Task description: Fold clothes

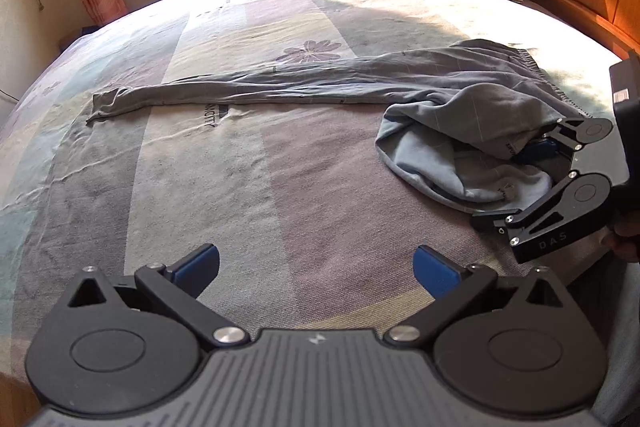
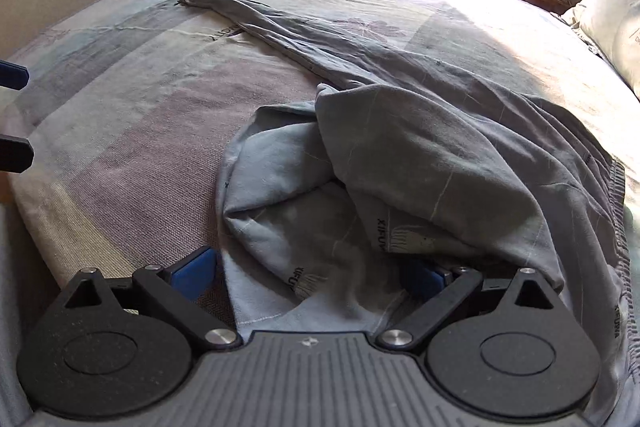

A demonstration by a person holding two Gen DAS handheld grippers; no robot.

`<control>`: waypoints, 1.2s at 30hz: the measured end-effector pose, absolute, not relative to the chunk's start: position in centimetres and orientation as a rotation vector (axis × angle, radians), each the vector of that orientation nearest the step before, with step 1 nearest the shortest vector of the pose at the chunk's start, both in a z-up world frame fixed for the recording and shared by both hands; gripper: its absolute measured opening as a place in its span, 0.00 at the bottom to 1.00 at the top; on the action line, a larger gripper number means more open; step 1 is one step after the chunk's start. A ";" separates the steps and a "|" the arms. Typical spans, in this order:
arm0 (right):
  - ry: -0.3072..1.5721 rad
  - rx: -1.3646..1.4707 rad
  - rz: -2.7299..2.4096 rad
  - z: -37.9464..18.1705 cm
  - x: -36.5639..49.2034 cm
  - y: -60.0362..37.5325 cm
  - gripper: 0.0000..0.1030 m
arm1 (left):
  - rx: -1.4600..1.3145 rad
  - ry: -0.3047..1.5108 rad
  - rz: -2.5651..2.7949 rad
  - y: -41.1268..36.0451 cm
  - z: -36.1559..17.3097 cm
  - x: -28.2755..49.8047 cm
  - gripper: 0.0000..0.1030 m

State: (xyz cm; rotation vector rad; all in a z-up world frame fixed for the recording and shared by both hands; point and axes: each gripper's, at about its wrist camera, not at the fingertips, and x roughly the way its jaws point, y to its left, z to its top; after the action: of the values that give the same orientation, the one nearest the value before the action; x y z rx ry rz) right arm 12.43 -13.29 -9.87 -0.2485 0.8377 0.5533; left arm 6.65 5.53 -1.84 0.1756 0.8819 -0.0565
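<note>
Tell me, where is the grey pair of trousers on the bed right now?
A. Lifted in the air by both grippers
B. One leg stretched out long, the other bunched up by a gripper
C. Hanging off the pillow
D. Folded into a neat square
B: one leg of the trousers lies stretched across the bed, while the rest is bunched at the open right gripper.

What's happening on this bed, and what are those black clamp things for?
A person is folding clothes using a handheld gripper in each hand. A pair of grey trousers lies on the bed, one leg stretched out long, the other bunched in a heap near the waistband. The right gripper is open, with its fingers on either side of the bunched cloth, but has not closed on it. The left gripper hangs open over bare bedding, holding nothing. No fold has been made yet.
</note>
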 end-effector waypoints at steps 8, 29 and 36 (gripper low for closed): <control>0.974 -0.153 0.573 -9.6 17.4 -13.1 1.00 | 0.136 0.862 -0.078 7.2 -1.4 5.8 0.99; 1.202 0.264 0.762 -6.8 7.9 -9.5 1.00 | 0.140 0.854 -0.068 10.1 -1.2 3.6 0.99; 1.005 0.066 0.354 -3.6 5.5 -14.7 1.00 | 0.223 0.879 -0.181 5.7 -2.3 5.2 0.99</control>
State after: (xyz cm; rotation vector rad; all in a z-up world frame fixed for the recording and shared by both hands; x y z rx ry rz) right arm 5.51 -14.69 -3.59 0.0664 1.0054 0.3540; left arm 5.19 5.67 -2.34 0.2232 0.8794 -0.1813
